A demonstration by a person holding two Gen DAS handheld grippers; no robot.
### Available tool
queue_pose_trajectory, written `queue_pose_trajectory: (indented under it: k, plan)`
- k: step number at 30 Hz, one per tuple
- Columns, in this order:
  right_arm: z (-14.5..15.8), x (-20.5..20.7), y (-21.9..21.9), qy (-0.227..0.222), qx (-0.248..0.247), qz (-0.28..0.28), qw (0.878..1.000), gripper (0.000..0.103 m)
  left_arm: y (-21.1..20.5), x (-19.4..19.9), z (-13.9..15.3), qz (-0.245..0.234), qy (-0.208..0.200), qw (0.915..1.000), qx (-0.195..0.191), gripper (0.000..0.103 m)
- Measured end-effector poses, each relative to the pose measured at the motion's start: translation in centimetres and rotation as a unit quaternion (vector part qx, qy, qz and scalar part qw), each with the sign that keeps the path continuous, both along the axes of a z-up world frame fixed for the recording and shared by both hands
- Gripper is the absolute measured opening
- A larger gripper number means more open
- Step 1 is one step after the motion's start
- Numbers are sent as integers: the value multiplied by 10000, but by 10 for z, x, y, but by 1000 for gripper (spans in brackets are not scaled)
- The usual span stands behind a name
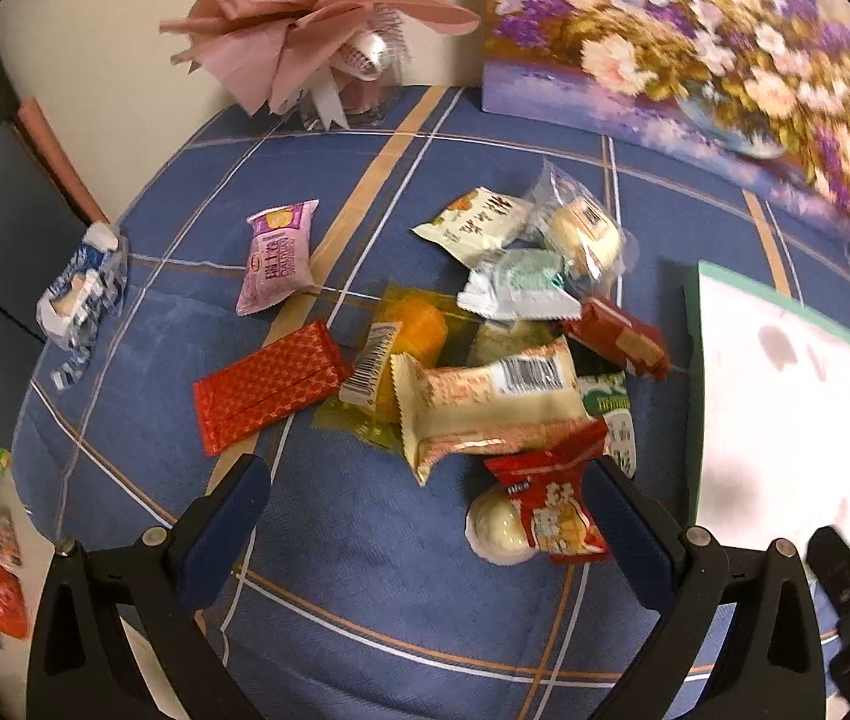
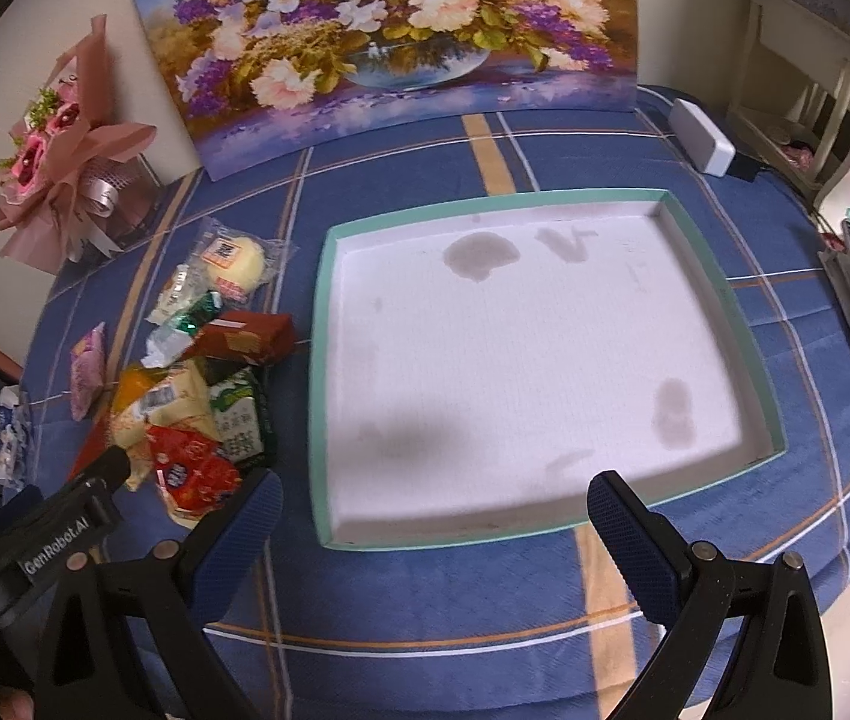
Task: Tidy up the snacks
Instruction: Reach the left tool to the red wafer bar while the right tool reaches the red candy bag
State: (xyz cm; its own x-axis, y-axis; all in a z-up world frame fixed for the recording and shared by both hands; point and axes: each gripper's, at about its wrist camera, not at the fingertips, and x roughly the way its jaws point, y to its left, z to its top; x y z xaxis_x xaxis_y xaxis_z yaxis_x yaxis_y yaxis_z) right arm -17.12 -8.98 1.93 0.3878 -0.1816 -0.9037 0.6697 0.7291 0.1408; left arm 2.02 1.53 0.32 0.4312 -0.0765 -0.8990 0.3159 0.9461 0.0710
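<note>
- The blue plastic packet (image 1: 84, 294) lies alone at the far left of the tabletop (image 1: 365, 570), well apart from the heap; its wrapper is crinkly, partly clear, and looks torn open at one end.
- The pink packet (image 1: 277, 255) is a puffy, matte pillow pouch with crimped ends, lying flat and free of its neighbours, so I judge it an easy early pick.
- The red bar (image 1: 269, 387) is flat, glossy and patterned; being so thin, it would likely need the tongs to pinch an edge rather than the face.
- The left tongs (image 1: 425, 495) are spread wide with nothing between them, hovering low over the near edge of the heap, the right pad (image 1: 635, 528) just beside the red packet (image 1: 557, 504).
- That red packet lies over a round white bun (image 1: 497, 531) in clear film; closing across the packet's crumpled middle, not the slippery bun under it, seems the sounder grip.
- The cream packet (image 1: 485, 399) overlaps an orange jelly cup (image 1: 410, 354); lifting the top wrappers first should keep the heap from scattering.
- The checked cloth on the tabletop is soft and woven, so wrappers may drag on it.
- The tray (image 2: 329, 360), to the right of the heap, is shallow and rectangular, with a green rim and a stained white floor, and holds no snacks yet.
- The right tongs (image 2: 434, 510) are also wide open and empty, poised above the tray's near edge.
</note>
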Motion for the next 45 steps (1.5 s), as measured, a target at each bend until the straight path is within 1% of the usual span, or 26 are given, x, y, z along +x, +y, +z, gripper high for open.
queue_pose_trajectory:
  k: [4, 10, 17, 20, 22, 24, 27, 29, 32, 35, 38, 40, 42, 43, 44, 45]
  plan:
    - [-2, 24, 12, -60, 119, 256, 9996, 103, 18, 13, 0, 223, 126, 9995, -198, 103]
    - [-10, 62, 45, -117, 312, 928, 9951, 103, 53, 40, -8, 631, 391, 9964, -403, 103]
    - [-32, 94, 70, 115, 548, 1213, 9910, 103, 94, 79, -36, 935, 863, 9907, -476, 103]
    - [-43, 104, 77, 252, 630, 1275, 9895, 103, 106, 94, -49, 1043, 1009, 9883, -463, 103]
    - [-50, 110, 81, 344, 685, 1329, 9882, 103, 110, 104, -55, 1025, 1060, 9882, -412, 103]
    - [-56, 113, 85, 445, 713, 1394, 9867, 103, 112, 111, -57, 849, 986, 9911, -297, 103]
    - [-63, 115, 87, 616, 680, 1419, 9856, 103, 108, 123, -59, 409, 817, 9958, 32, 103]
    - [-66, 117, 88, 694, 668, 1403, 9854, 103, 105, 131, -63, 122, 753, 9968, 236, 103]
    - [-69, 118, 89, 755, 689, 1388, 9850, 103, 97, 138, -70, -311, 751, 9957, 441, 103]
    - [-74, 121, 92, 809, 698, 1426, 9840, 100, 90, 139, -81, -608, 800, 9936, 514, 103]
    - [-77, 124, 95, 844, 687, 1445, 9835, 97, 83, 139, -87, -851, 805, 9919, 491, 103]
    - [-78, 126, 96, 852, 691, 1440, 9835, 88, 80, 138, -91, -991, 870, 9904, 407, 103]
    - [-80, 127, 96, 847, 711, 1432, 9835, 87, 76, 134, -95, -1088, 916, 9892, 358, 102]
    - [-81, 130, 97, 839, 718, 1423, 9836, 86, 74, 133, -97, -1118, 935, 9887, 357, 100]
    - [-81, 130, 97, 822, 735, 1417, 9837, 85, 74, 133, -100, -1132, 970, 9882, 344, 96]
    - [-81, 130, 96, 781, 773, 1409, 9839, 81, 75, 133, -102, -1130, 1000, 9880, 328, 94]
